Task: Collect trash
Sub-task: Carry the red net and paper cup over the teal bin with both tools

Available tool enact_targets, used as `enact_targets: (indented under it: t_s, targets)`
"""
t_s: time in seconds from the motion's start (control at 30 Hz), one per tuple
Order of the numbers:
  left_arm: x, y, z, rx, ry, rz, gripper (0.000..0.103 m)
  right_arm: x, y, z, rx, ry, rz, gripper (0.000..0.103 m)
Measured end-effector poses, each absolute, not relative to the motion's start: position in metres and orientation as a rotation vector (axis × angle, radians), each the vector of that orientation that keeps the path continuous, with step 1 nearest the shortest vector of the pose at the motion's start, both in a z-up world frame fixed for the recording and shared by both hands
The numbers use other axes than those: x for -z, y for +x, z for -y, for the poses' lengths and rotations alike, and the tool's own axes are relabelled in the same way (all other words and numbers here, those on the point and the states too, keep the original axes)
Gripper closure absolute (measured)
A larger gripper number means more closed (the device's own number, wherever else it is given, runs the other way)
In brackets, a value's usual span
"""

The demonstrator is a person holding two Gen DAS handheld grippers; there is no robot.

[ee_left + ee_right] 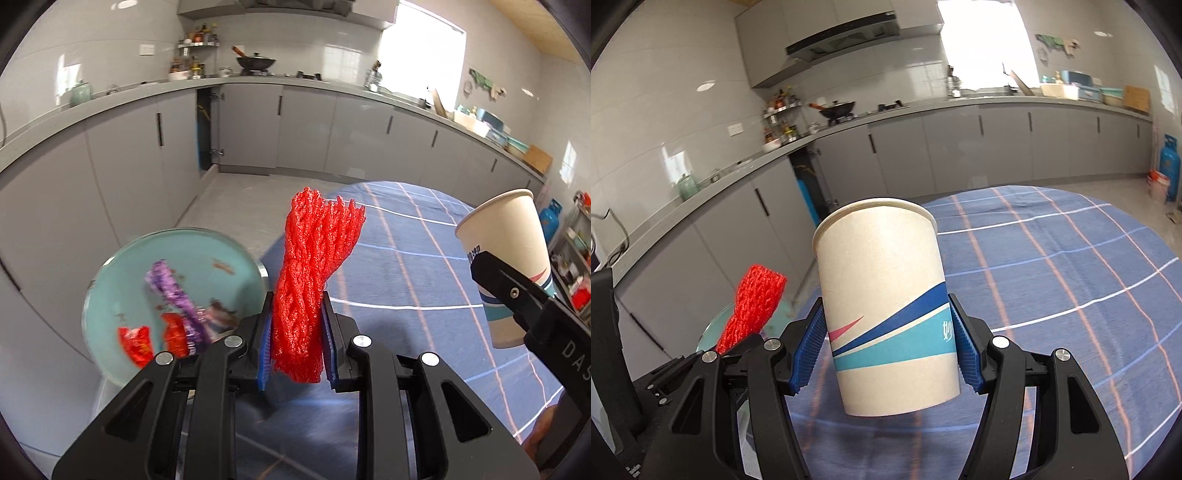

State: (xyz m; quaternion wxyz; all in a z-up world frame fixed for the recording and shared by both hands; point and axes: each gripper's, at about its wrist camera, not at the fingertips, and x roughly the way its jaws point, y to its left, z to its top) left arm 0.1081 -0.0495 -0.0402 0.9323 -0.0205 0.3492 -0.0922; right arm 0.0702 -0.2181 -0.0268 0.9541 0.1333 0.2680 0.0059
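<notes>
My left gripper [297, 343] is shut on a bunched red mesh net [314, 280] and holds it upright above the table edge. The net also shows in the right wrist view [753, 306]. Left of it and below stands a round pale-green bin [110, 280] holding a purple net [173, 291] and red wrappers [136, 343]. My right gripper [886, 350] is shut on a white paper cup [882, 295] with blue stripes, held above the table. The cup shows at the right of the left wrist view [506, 254].
A round table with a blue checked cloth [1052, 280] lies under both grippers. Grey kitchen cabinets [303, 129] and a counter run along the far walls, one cabinet door open. A blue gas cylinder [1169, 162] stands at the far right.
</notes>
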Motion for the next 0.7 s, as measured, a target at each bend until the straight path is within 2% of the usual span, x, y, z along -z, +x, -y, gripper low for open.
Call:
enact_targets:
  t_s: [0.7]
  targets:
    - [0.064, 0.113, -0.058, 0.005, -0.170, -0.748, 0.080, 0.029, 0.093, 0.114, -0.168, 0.136, -0.617, 0.040]
